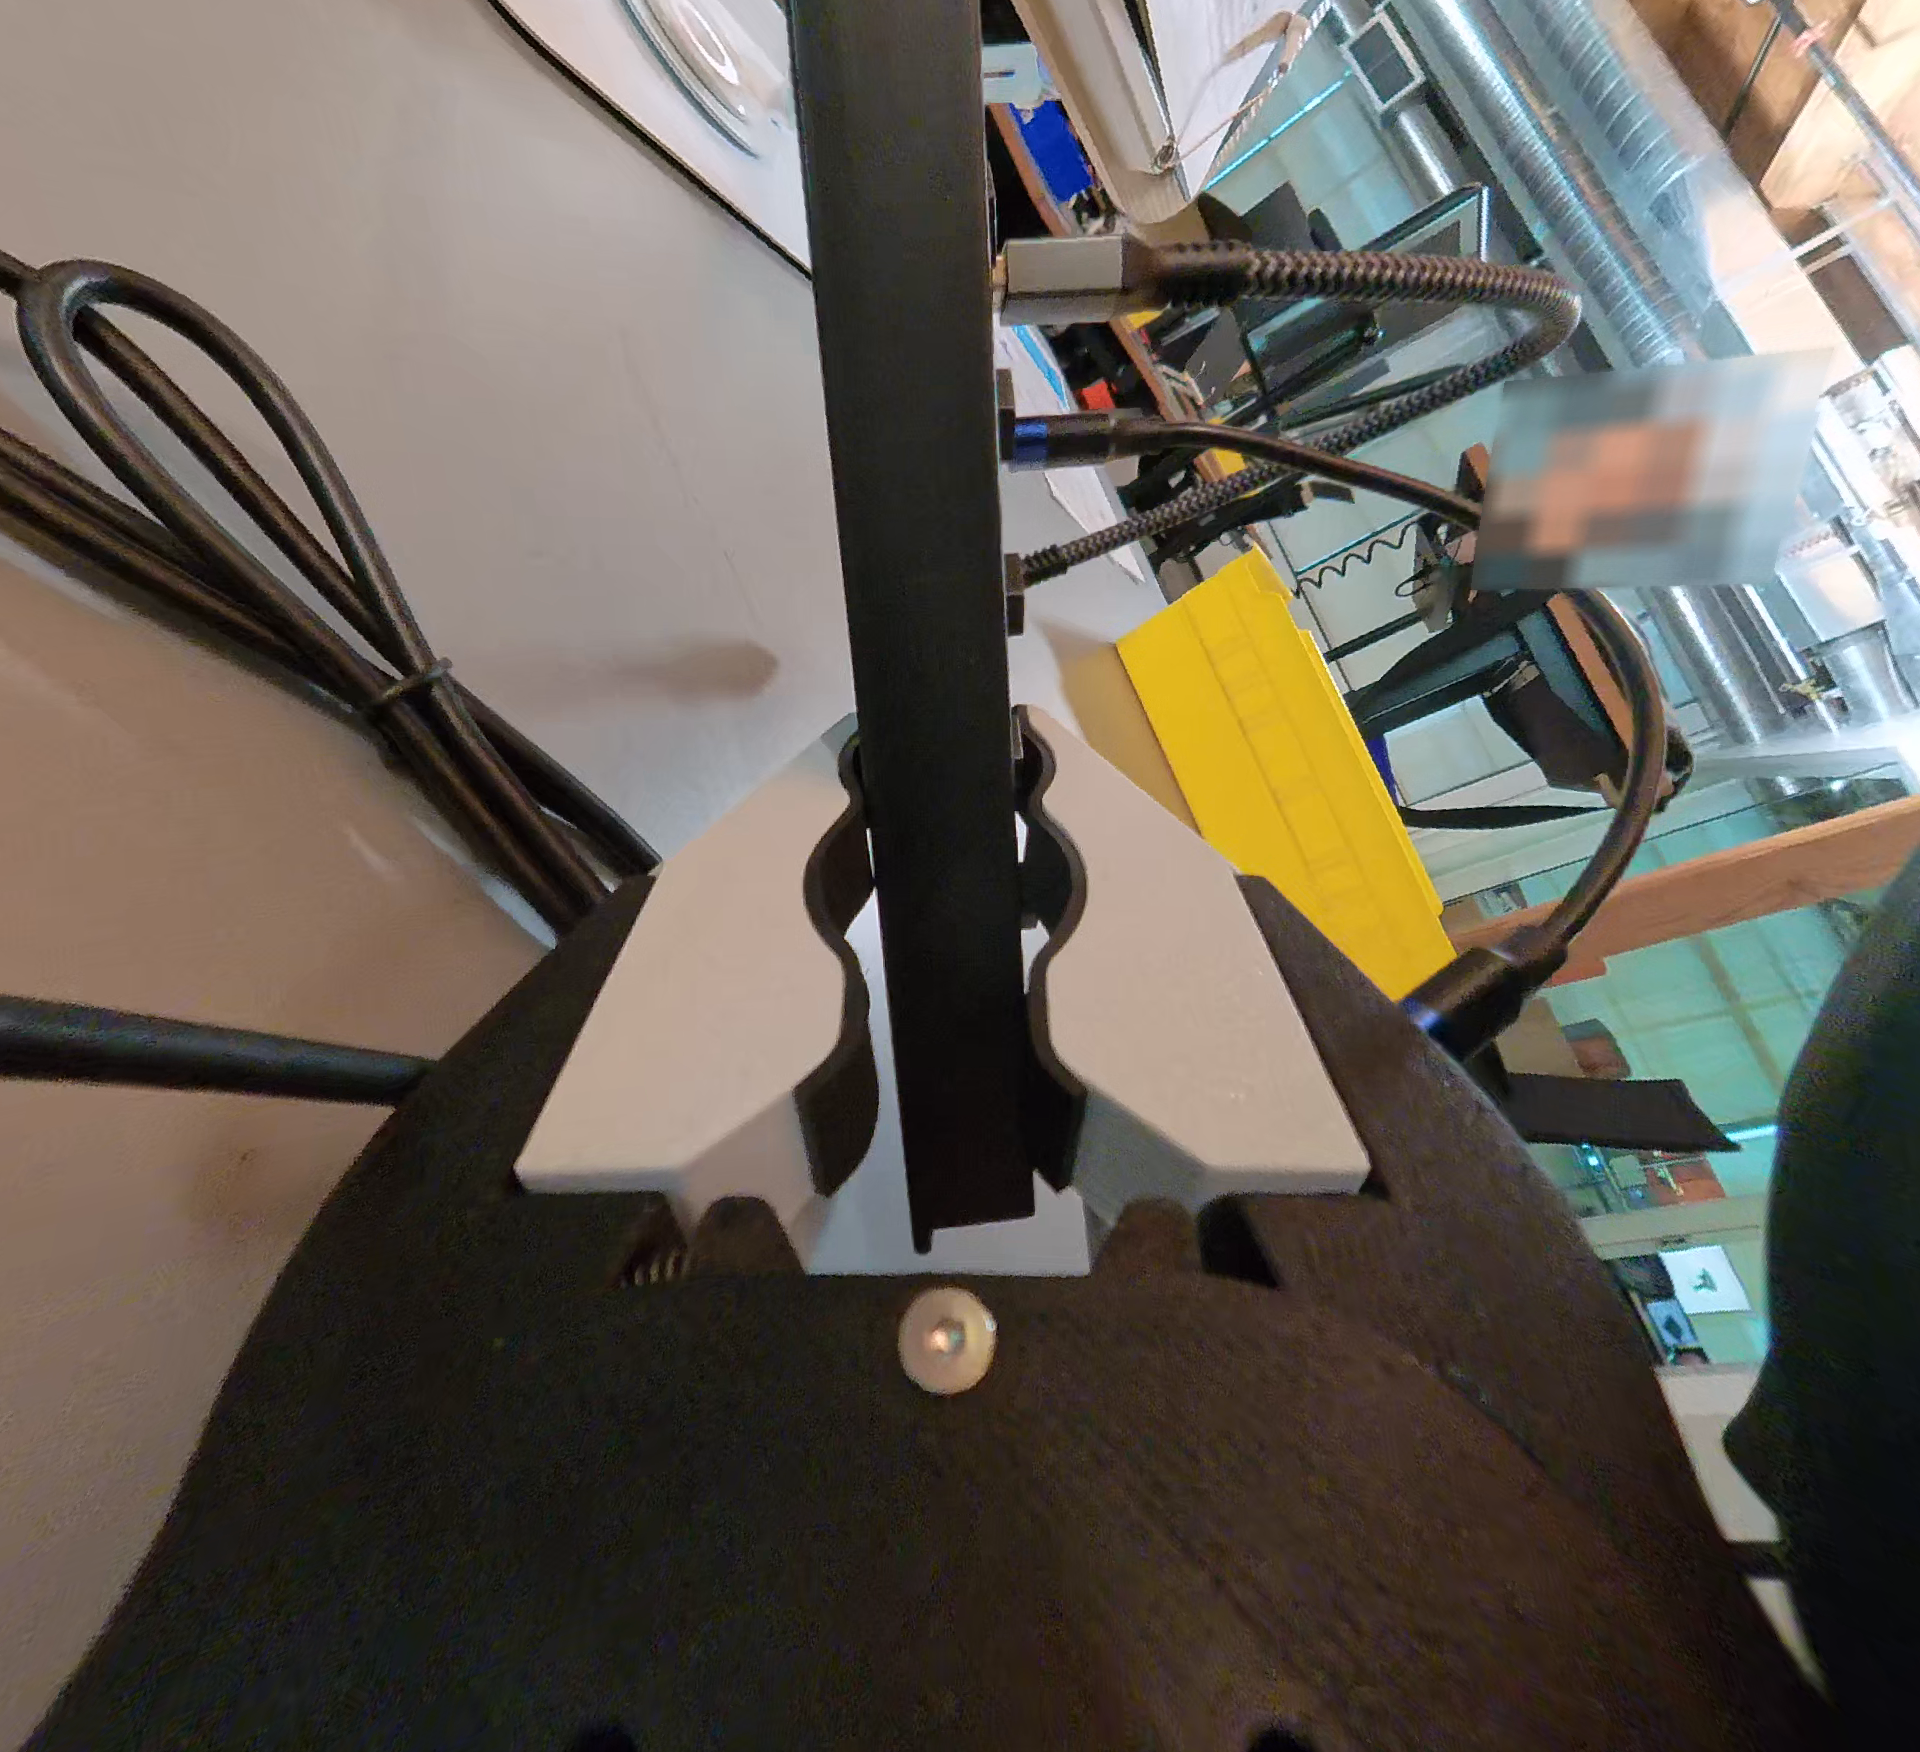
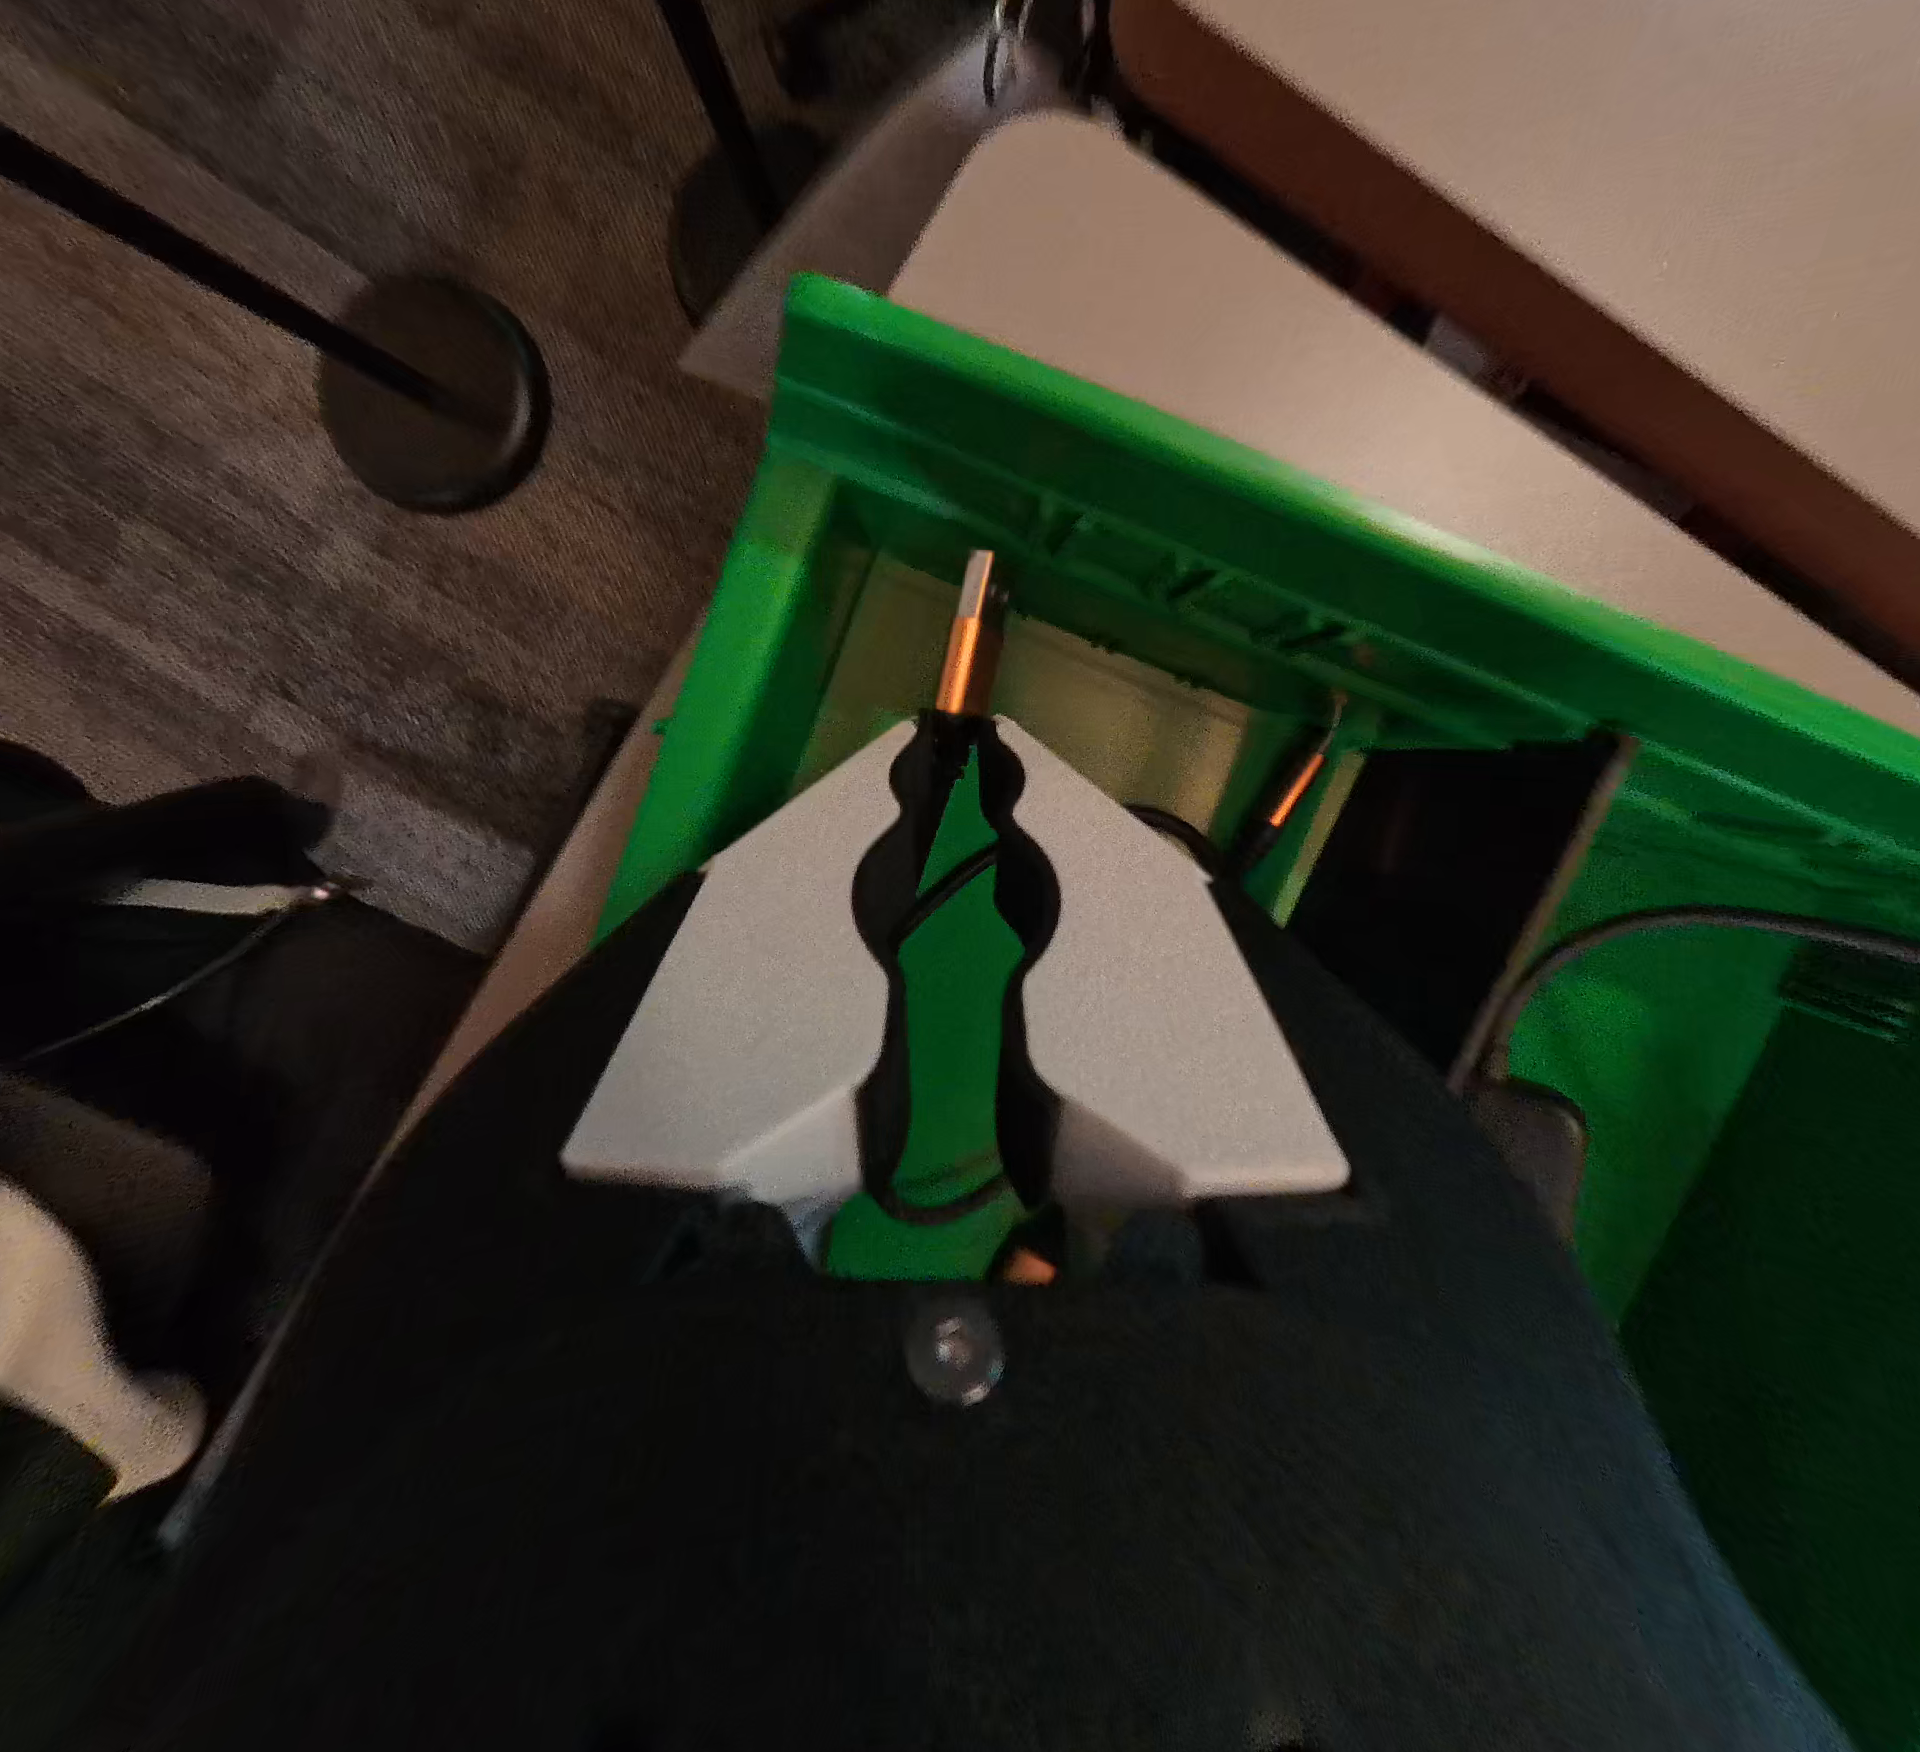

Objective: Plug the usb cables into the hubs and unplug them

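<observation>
Black hub [image 1: 904, 497] is long & thin, pinched in the left gripper [image 1: 940, 767], long way pointing straight out past the fingertips. 3 cables [image 1: 1299, 279] stick out its right side. Right gripper [image 2: 956, 736] pinches an orange USB plug [image 2: 968, 653], tip pointing fwd over the green bin [image 2: 1247, 497].

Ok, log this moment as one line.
left gripper: shut on hub | hub: cables plugged | right gripper: shut on orange plug | over green bin
</observation>
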